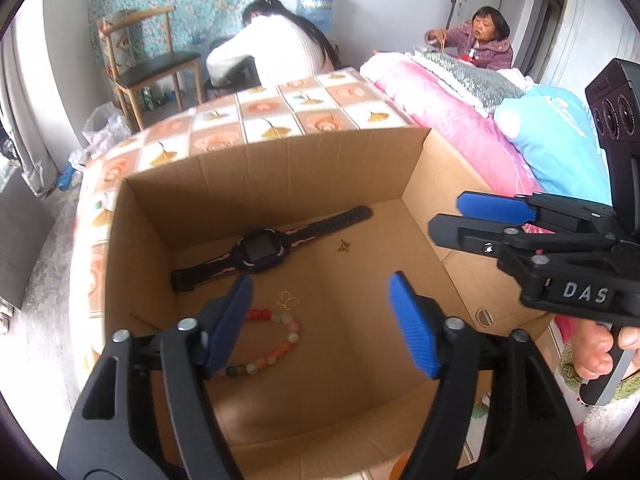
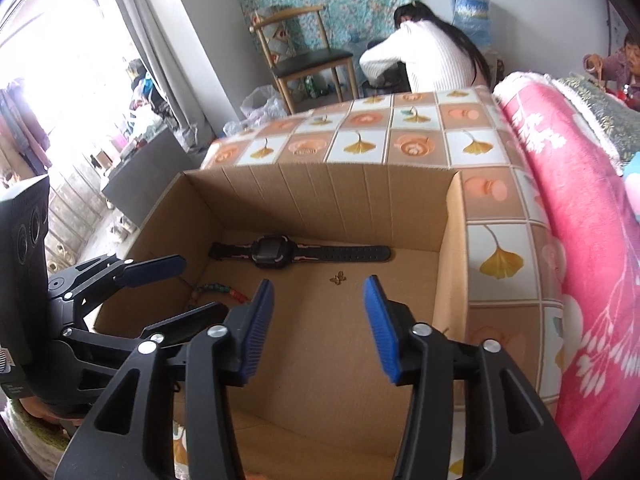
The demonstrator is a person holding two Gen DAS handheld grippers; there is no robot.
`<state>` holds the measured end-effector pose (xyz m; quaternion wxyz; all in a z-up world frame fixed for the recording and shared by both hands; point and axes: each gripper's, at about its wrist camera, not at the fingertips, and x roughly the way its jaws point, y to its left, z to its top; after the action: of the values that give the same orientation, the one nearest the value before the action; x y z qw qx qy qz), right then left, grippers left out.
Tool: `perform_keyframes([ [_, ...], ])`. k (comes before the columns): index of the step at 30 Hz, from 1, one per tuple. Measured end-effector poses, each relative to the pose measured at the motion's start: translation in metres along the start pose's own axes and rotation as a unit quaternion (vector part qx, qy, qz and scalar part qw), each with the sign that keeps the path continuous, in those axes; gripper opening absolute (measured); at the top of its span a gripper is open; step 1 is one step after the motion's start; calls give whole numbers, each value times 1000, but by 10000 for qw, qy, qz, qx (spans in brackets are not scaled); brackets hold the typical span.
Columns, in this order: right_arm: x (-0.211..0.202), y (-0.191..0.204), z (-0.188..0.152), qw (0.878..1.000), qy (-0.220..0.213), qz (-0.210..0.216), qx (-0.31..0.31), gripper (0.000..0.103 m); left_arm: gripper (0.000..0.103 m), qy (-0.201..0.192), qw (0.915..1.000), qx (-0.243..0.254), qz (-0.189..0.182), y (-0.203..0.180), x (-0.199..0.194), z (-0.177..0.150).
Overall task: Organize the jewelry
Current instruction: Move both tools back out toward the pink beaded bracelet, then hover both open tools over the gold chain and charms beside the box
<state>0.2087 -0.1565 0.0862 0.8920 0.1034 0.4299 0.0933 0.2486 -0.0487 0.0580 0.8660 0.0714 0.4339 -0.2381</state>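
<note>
So far it looks mostly done, judging by what sits where. Cardboard box (image 1: 280,168) stands open on a bed w/ a tile-pattern cover (image 2: 360,144), pink blanket (image 2: 560,208) just beside it on the right.

Inside, on the box floor, largest first: a dark watch (image 1: 260,250) lies flat near the far wall, strap stretched out. Nearer, toward the left wall, a bead bracelet (image 1: 280,344) of red, orange and pale beads, w/ a small gold butterfly charm (image 1: 289,300) touching its top end. Smallest: a tiny gold piece (image 1: 343,245), prob. an earring or charm, lying alone just in front of the watch strap, apart from the rest.

Both tools hang above the box, pointing down into it. Left gripper (image 1: 322,320): fingers spread wide, nothing btwn them, bracelet visible below beside the left finger. Right gripper (image 2: 320,328): fingers parted too, empty, tiny gold piece visible beyond the gap on the floor.

My read: four items already in the box, both tools empty. No loose jewelry visible outside the box in either view, so what's left, if anything, can't be told from here; maybe only tidying the layout.
</note>
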Motion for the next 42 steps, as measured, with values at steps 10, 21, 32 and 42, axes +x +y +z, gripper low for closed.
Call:
perform_keyframes([
  [10,-67,18,-24,9967,-794,172,-61,71,90,-510,9984,93,221,-9,-67,-37],
  [21,-112,33,-84,9937,-1052,83,-380,83,91,-252,9985,412,245,-28,-86,-94],
  [32,-75,-6,-166,9965,161,-775,275,84,91,802,9948,562,283,-47,-18,-156],
  [42,-32,-27,-200,9849,937,-1401,393,84,93,945,9925,614,483,-48,5,-173],
])
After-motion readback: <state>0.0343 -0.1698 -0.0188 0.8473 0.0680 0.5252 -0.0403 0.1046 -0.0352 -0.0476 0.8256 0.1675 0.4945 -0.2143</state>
